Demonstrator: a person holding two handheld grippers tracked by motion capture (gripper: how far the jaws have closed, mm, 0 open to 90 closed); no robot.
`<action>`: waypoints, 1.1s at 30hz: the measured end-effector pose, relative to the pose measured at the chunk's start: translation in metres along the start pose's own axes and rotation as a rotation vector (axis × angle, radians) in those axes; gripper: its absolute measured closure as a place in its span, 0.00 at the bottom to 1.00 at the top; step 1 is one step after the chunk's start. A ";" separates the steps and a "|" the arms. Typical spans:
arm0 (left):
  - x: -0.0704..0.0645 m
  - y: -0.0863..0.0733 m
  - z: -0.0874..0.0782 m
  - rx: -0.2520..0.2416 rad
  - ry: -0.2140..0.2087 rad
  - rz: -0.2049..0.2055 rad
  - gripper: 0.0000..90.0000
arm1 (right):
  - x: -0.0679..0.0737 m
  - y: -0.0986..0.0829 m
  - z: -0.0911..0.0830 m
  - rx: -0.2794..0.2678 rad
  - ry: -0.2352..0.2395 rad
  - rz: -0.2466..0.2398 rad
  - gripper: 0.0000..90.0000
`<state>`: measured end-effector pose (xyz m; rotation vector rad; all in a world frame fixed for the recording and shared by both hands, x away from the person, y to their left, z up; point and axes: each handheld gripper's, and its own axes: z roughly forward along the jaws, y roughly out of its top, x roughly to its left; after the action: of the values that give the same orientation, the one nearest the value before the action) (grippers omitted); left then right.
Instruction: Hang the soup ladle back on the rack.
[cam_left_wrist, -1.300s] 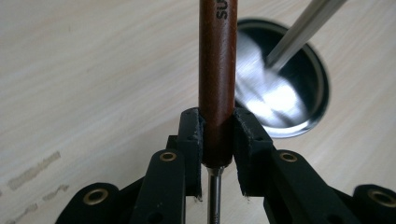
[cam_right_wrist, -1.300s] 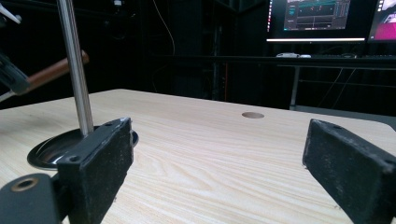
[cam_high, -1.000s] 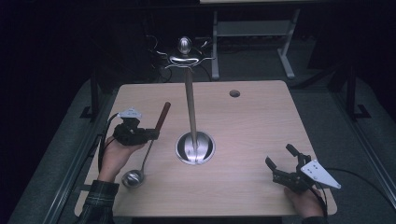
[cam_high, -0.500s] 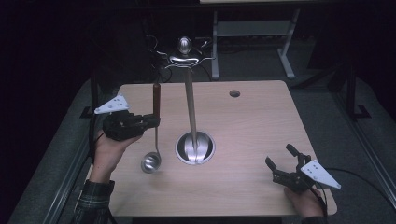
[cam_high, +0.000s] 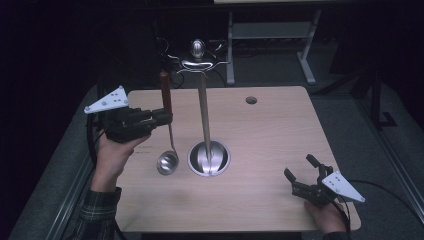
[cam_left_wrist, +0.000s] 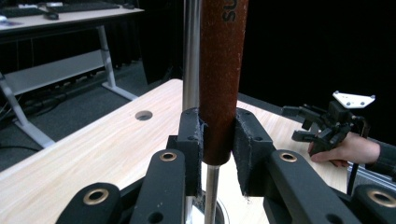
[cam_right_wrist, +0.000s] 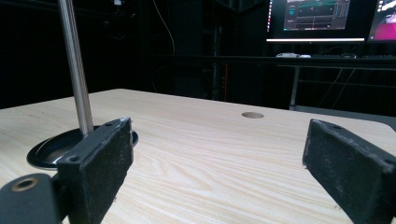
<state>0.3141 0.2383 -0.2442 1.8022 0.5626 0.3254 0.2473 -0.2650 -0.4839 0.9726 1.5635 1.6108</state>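
Note:
A ladle (cam_high: 167, 161) with a steel bowl and a reddish-brown handle (cam_left_wrist: 222, 70) hangs upright above the table's left half. My left gripper (cam_high: 162, 118) is shut on that handle, whose top reaches almost to the hooks (cam_high: 199, 64) of the stand. The steel utensil stand (cam_high: 203, 115) rises from a round base (cam_high: 209, 159) at the table's middle, with a knob on top. My right gripper (cam_high: 301, 175) rests open near the front right corner, nothing between its pads (cam_right_wrist: 100, 161). In the left gripper view the right gripper (cam_left_wrist: 314, 122) appears far off with a hand behind it.
The wooden table (cam_high: 260, 135) has a round cable hole (cam_high: 251, 100) at its back right. A metal desk frame (cam_high: 270, 35) stands behind the table. Monitors (cam_right_wrist: 317, 18) glow in the dark background of the right gripper view.
My left gripper has lifted the ladle off the table and turned it upright, then carried it a little toward the stand. The right gripper has stayed in place.

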 end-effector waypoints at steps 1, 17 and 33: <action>-0.001 0.002 0.000 0.001 -0.001 0.007 0.83 | 0.000 0.000 0.000 0.000 0.000 0.000 0.09; -0.004 0.021 0.011 0.002 -0.009 0.029 0.83 | 0.000 0.000 0.000 0.000 0.000 0.000 0.09; -0.003 0.021 0.031 0.040 0.018 0.020 0.83 | 0.000 0.000 0.000 0.000 0.000 0.000 0.09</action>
<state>0.3313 0.2065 -0.2333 1.8457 0.5674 0.3466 0.2473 -0.2650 -0.4839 0.9726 1.5635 1.6111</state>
